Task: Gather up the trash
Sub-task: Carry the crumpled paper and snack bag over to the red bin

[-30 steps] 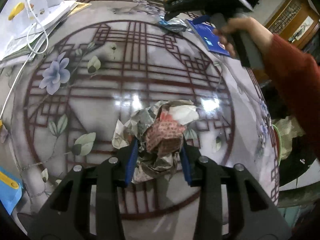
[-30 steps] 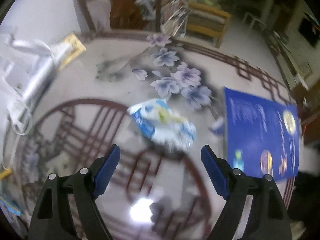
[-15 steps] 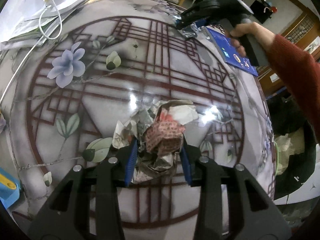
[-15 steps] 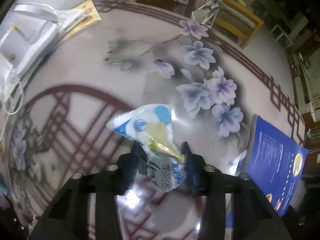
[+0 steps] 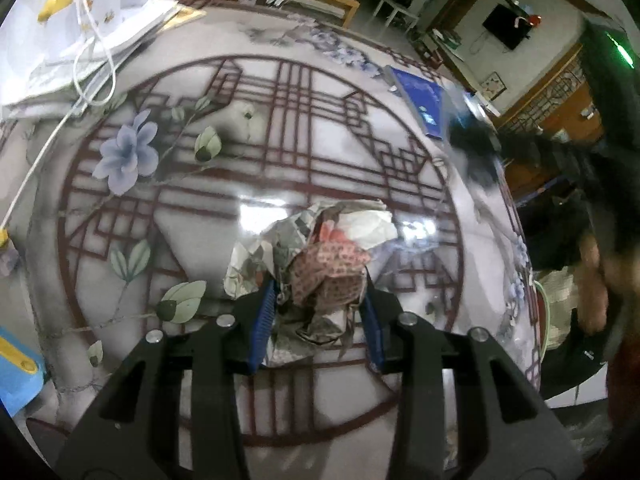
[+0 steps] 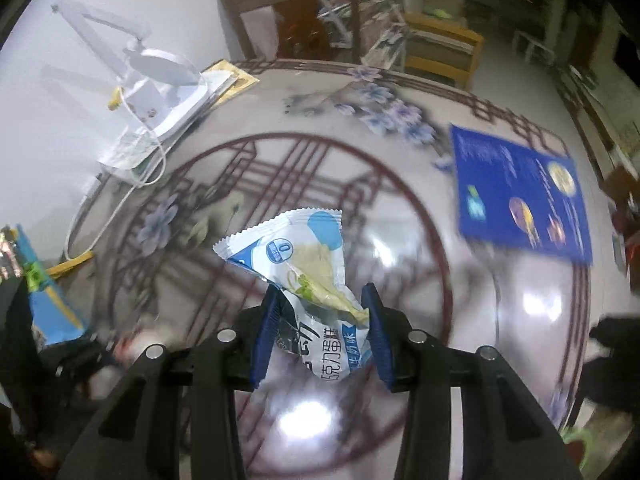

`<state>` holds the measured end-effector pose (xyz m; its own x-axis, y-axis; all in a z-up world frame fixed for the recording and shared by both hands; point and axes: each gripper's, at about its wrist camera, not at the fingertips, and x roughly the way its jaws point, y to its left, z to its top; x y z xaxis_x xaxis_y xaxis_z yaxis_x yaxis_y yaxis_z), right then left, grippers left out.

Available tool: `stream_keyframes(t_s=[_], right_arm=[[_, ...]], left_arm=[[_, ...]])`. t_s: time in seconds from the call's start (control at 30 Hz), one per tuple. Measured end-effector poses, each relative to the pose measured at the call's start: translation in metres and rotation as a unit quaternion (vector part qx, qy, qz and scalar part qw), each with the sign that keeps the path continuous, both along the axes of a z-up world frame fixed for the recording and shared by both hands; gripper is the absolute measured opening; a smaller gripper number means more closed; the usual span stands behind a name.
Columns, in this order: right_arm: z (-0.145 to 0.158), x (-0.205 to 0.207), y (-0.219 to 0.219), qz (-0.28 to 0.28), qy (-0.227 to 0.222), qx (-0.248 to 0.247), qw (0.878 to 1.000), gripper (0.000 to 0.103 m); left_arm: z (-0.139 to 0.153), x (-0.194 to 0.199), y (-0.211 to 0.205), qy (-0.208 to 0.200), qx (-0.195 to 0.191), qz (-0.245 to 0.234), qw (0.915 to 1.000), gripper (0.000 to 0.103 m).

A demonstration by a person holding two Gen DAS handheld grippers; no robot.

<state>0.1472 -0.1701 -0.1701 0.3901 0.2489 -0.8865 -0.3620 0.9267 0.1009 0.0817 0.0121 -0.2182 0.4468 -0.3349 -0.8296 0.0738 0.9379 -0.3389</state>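
Two grippers loaded: left gripper [image 5: 316, 316] fingers closed on crumpled paper [image 5: 316, 264] low over worktop [image 5: 280, 128]; right gripper [image 6: 320, 332] fingers clamp snack wrapper [image 6: 304, 276] above worktop. Risk: wrapper is slippery, held by lower part only, may slide out in fast move; loose paper folds may snag. Bin not visible. Right edge of left view blurred.

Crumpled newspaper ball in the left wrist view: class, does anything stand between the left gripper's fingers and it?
Nothing visible does. The left gripper is shut on the crumpled newspaper ball, its blue pads pressing both sides, above the round patterned table. Likewise, the right gripper is shut on the blue-and-white snack wrapper.
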Motion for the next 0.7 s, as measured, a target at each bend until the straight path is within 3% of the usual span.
stream_keyframes(t_s=[0.3, 0.7], right_arm=[[0.011, -0.089, -0.037, -0.087, -0.002, 0.033, 0.996, 0.041], [0.036, -0.147, -0.082, -0.152, -0.031, 0.063, 0.986, 0.041]], left_arm=[[0.024, -0.017, -0.024, -0.032, 0.025, -0.022, 0.9989, 0.038], [0.054, -0.038, -0.066, -0.077, 0.032, -0.059, 0.9948, 0.038]])
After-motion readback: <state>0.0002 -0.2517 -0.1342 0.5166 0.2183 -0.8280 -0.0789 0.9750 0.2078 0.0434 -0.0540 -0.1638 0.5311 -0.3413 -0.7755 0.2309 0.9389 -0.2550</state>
